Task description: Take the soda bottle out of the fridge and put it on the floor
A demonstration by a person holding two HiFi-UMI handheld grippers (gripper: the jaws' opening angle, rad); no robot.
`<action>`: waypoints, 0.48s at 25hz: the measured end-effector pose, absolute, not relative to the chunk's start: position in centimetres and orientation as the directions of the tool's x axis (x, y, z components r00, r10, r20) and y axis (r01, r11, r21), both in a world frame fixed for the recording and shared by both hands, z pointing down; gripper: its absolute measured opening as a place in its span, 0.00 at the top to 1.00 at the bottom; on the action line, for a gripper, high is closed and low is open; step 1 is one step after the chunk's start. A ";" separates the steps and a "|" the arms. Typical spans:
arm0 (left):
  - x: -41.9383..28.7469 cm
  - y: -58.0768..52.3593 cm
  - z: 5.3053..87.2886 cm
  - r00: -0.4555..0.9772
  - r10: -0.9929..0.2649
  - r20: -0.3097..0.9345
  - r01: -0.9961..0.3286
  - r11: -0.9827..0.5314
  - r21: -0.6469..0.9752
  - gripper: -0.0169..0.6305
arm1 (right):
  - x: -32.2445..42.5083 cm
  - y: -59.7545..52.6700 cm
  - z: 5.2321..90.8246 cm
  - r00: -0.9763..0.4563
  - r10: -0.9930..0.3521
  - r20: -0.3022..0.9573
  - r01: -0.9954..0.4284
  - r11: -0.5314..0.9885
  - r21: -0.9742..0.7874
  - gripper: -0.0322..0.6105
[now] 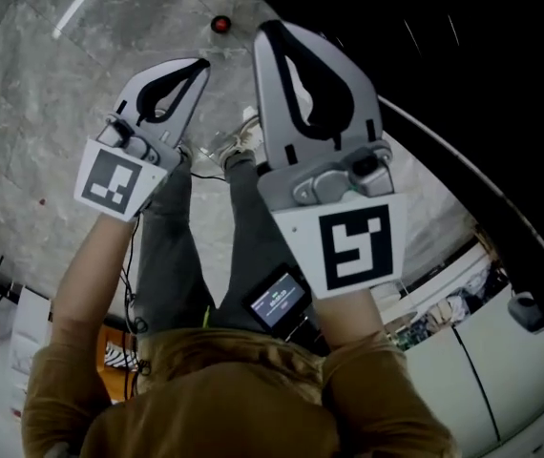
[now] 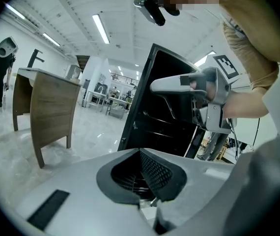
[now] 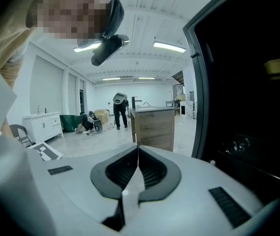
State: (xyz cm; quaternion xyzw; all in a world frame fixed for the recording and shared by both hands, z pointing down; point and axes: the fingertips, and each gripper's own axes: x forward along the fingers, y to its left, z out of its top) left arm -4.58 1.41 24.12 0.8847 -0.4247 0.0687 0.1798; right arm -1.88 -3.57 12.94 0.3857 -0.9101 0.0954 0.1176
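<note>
1. Grey pads of the left gripper [image 2: 141, 154] are pressed tight together, with nothing between them.
2. Same for the right gripper [image 3: 138, 149]: clenched and empty, its pads meeting along one seam.
3. Both are held side by side in front of the black fridge [image 1: 463, 55]. The right one is nearer to it, the left one farther out.
4. Red-capped soda bottle [image 1: 219, 24] stands on the grey stone floor [image 1: 43, 93] just outside the fridge. It is beyond both gripper tips and touches neither. From above, only the cap and a dark shoulder show.
5. Inside, the fridge is dark. A wooden counter [image 2: 46, 107] stands well away from the fridge, across the floor.
</note>
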 end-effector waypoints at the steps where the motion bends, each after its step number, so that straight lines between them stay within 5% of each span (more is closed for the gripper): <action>1: -4.6 1.4 23.0 0.627 -0.731 0.267 -0.778 -0.574 0.257 0.97 | -1.6 -3.6 12.0 -0.668 -0.687 0.285 -0.730 0.679 -0.076 0.95; 12: -5.3 -1.9 11.6 0.576 -0.790 0.208 -0.817 -0.548 0.178 0.97 | 5.3 -3.0 0.4 -0.575 -0.787 0.224 -0.810 0.586 -0.021 0.95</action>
